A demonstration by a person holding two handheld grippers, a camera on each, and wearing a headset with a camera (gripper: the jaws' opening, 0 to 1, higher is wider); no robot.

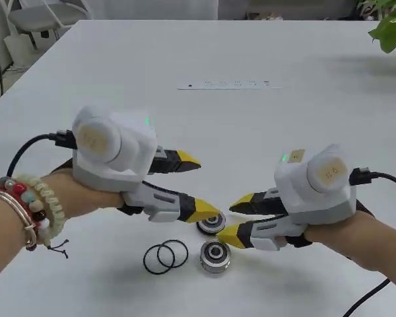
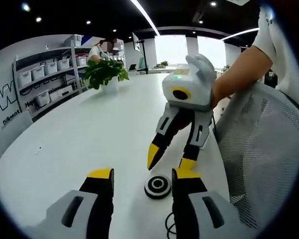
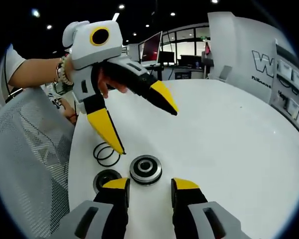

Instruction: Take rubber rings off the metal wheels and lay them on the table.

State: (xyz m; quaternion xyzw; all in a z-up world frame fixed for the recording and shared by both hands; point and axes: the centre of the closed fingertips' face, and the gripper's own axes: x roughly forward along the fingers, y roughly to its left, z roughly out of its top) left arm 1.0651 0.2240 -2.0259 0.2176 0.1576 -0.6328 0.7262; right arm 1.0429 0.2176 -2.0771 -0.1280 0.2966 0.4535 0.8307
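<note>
Across the bench [image 1: 264,132]: a white top, with a plant [image 1: 391,26] at the far corner, well apart from my work
far wheel [image 1: 211,223]: lies flat on the bench near its front edge, between the tips of my two claws; in the left gripper view the same wheel [image 2: 157,186] sits just ahead of the gap between my jaws, and in the right gripper view this wheel [image 3: 145,169] sits just ahead of that gap too
near wheel [image 1: 215,256]: lies flat, just beside the far wheel on my side, with a small gap between them; in the right gripper view it is the darker wheel [image 3: 107,179], next to one of my jaw tips
rubber rings [image 1: 165,255]: two thin black loops that overlap each other and lie flat on the bench, just beside the near wheel and apart from it; the right gripper view has these rings [image 3: 107,153] beyond the near wheel
rings on the wheels: I cannot tell whether either wheel carries one
left claw [image 1: 201,186]: released, jaws spread wide, gripping nothing; its lower tip hangs right by the far wheel, and I cannot tell whether it touches
right claw [image 1: 234,220]: released, jaws apart, gripping nothing; both tips point at the far wheel from the opposite side
claw to claw: the tips face each other, near but apart
my wrist: beaded bracelets [image 1: 26,208] sit behind the left claw
</note>
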